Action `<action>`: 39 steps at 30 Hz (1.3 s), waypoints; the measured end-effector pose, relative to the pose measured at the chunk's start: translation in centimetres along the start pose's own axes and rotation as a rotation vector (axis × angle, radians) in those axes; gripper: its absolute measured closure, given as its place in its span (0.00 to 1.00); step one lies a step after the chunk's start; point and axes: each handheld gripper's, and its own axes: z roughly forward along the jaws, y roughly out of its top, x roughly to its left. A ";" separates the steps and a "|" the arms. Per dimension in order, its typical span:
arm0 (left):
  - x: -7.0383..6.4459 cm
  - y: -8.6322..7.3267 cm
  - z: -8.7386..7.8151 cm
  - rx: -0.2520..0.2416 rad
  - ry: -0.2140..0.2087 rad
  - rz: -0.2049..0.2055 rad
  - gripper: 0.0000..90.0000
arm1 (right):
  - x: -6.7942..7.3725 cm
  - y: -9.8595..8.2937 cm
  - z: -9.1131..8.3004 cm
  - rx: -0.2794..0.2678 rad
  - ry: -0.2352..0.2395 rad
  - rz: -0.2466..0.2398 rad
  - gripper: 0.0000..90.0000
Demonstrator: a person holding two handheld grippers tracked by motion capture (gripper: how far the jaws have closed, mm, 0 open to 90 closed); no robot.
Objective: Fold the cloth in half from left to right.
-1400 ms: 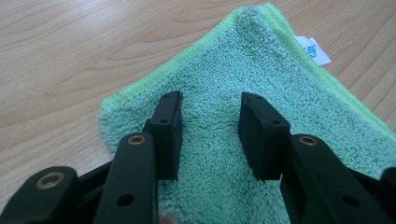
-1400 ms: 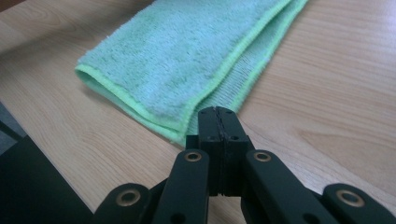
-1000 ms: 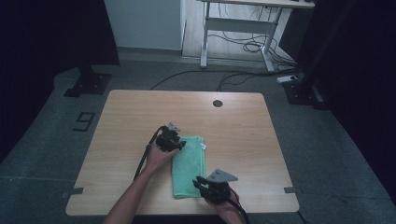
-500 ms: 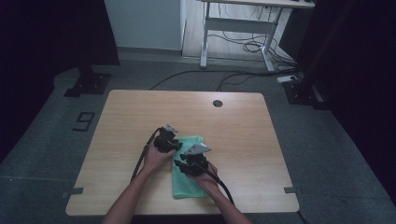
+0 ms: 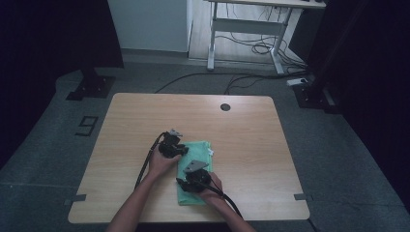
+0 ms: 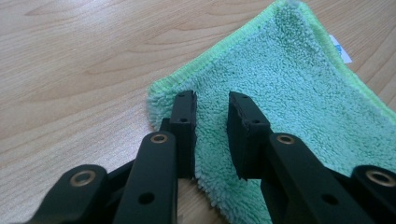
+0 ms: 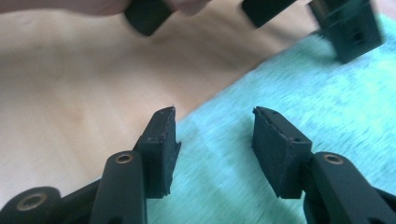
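right gripper (image 5: 185, 182) moved left over towel (image 5: 199, 153).

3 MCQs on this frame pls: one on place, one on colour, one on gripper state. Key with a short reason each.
1. Where does the cloth lie on the table?
A. near the front edge, by the person's hands
B. at the far edge, over the round hole
C. hanging off the right side

2. What colour is the cloth?
A. red
B. green
C. white

3. How do the jaws of the left gripper stand?
A. shut tight on the cloth
B. open, with a gap between them, over a cloth corner
C. shut on a cable

Key:
1 A: the high view shows it in the near half, under both grippers.
2 B: green terry in the left gripper view, with a lighter green hem.
3 B: cloth pile is visible between the two pads. The right gripper is open too.
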 end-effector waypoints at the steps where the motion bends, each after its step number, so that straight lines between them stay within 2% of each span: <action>1: 0.0 0.0 0.0 0.000 0.001 -0.001 0.81 | 0.2 -0.1 -0.1 0.001 0.004 -0.006 0.54; 9: -0.1 0.0 0.0 -0.003 0.005 -0.006 0.81 | 2.7 -1.9 -2.2 -0.005 0.049 -0.069 0.51; 13: -0.1 0.0 0.1 -0.008 0.005 -0.008 0.81 | 3.1 -2.4 -2.6 -0.009 0.069 -0.057 0.51; 19: -0.3 0.1 0.3 -0.010 -0.013 -0.005 0.80 | 3.3 -2.6 -2.7 -0.013 0.077 -0.043 0.51; 23: -0.7 0.3 0.5 -0.007 -0.006 0.012 0.79 | 3.5 -2.9 -3.0 -0.016 0.081 -0.035 0.51; 34: -0.9 0.2 0.5 -0.016 -0.005 0.006 0.79 | 3.4 -3.2 -3.5 -0.017 0.098 -0.012 0.50; 36: -1.0 0.2 0.5 -0.016 -0.005 0.013 0.77 | 3.2 -3.2 -3.4 -0.027 0.114 0.012 0.49; 39: -1.0 0.3 0.2 -0.029 -0.008 0.019 0.76 | 2.9 -3.1 -3.7 -0.051 0.116 0.018 0.49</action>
